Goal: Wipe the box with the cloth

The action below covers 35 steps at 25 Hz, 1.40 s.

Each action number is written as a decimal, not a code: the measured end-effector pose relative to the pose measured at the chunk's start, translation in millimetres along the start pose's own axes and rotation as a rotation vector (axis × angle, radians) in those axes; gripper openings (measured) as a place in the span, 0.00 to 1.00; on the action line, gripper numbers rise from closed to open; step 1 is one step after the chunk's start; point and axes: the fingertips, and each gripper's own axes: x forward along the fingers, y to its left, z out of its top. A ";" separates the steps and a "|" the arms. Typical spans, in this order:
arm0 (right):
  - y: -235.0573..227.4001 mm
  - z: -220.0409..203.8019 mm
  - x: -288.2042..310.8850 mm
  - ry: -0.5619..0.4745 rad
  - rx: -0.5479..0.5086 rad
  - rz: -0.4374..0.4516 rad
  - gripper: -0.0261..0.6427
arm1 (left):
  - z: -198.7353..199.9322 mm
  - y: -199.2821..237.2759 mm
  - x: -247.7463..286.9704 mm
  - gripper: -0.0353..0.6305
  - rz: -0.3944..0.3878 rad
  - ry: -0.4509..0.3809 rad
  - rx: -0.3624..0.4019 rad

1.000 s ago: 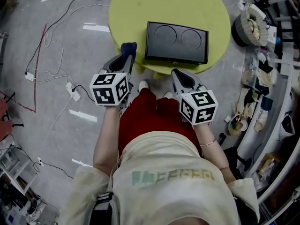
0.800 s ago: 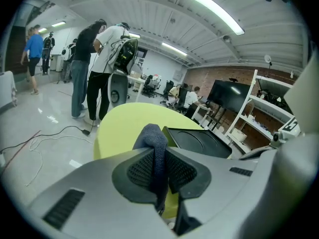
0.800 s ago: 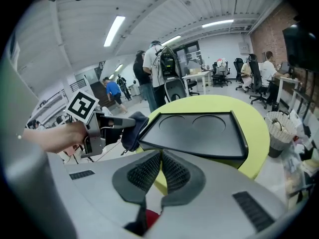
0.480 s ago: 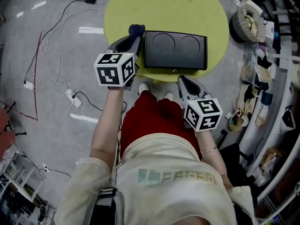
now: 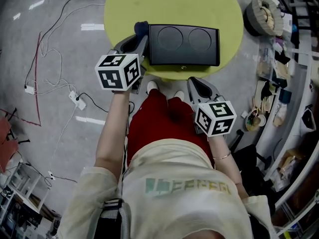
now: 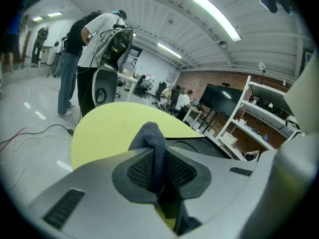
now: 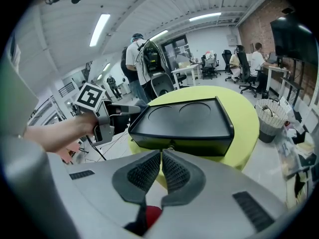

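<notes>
**Cloth held at the box's left end, right gripper idle off the table**

Seen from the head view, a round yellow-green table (image 5: 169, 4) stands in front of a seated person. A black rectangular box with two round recesses in its lid (image 5: 183, 45) lies on the near part of the table. Its long near side runs close to the table's near rim. The far half of the tabletop is bare, and a strip of bare top also shows to the right of the box.

The left gripper (image 5: 135, 43) sits over the table's near-left rim, just beside the box's left short side. Its fingers are closed tight on a dark blue-grey cloth (image 5: 141, 28), which bulges out past the tips near the box's far-left corner. Whether the cloth touches the box cannot be told. In the left gripper view the cloth (image 6: 152, 136) stands pinched upright between the ribbed pads, with the table's left curve (image 6: 109, 128) open beyond it.

The right gripper (image 5: 199, 86) hangs off the table, nearer than its rim, over the person's red lap (image 5: 159, 123). Its fingers are pressed together with nothing between them, and in the right gripper view they (image 7: 161, 171) point at the box's near face (image 7: 184, 143).

White cables (image 5: 55, 78) trail across the grey floor to the left. A cluttered shelf edge (image 5: 279, 83) crowds the right.
</notes>
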 end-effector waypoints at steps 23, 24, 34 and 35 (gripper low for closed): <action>-23.5 -50.8 -75.0 -0.035 -0.085 0.107 0.10 | -88.0 -81.6 -78.0 0.15 0.120 -0.006 -0.075; -25.9 -52.8 -79.7 -0.040 -0.086 0.111 0.10 | -91.9 -89.2 -80.1 0.15 0.121 -0.007 -0.076; -66.6 -67.7 -122.1 -0.087 -0.070 0.103 0.10 | -122.7 -208.9 -47.1 0.15 -0.027 0.066 0.008; -73.7 -68.7 -126.4 -0.094 -0.063 0.097 0.10 | -124.6 -223.2 -39.1 0.15 -0.050 0.077 0.024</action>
